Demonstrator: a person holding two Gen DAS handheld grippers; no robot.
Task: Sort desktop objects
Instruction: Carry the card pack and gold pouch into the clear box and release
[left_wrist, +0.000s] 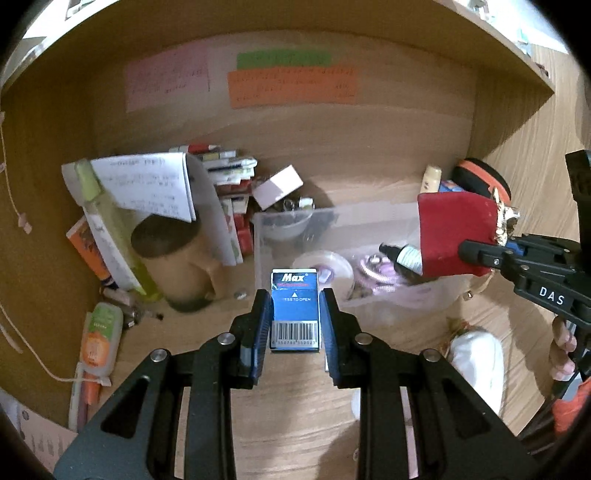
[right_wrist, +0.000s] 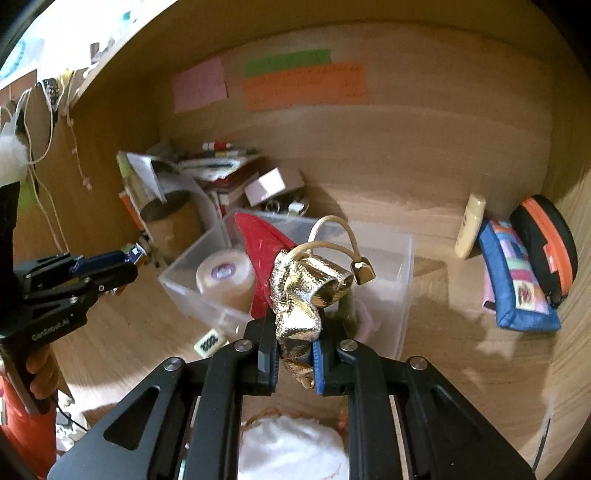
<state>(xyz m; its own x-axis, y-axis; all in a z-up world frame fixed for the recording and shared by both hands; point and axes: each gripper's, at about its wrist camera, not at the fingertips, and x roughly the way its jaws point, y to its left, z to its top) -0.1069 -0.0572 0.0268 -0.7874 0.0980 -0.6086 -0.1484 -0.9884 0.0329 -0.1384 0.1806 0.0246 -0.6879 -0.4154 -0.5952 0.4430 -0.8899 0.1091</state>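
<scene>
Red velvet pouch (right_wrist: 260, 254) hanging by gold trim, right gripper (right_wrist: 294, 356) pinching; left gripper (left_wrist: 294, 325) clamping blue staple box (left_wrist: 294, 312); pouch risking snagging clear plastic bin (right_wrist: 400, 291) far wall.

Black left tool (left_wrist: 295, 317) with blue pads, silver screws, right tool (right_wrist: 294, 354) alike (white "DAS" lettering), orange sleeve

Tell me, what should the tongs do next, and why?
Probably open the right tongs and drop the red pouch into the clear bin. They clamp its gold top, and it hangs right over the bin. The left tongs hold the staple box just short of the bin.
</scene>
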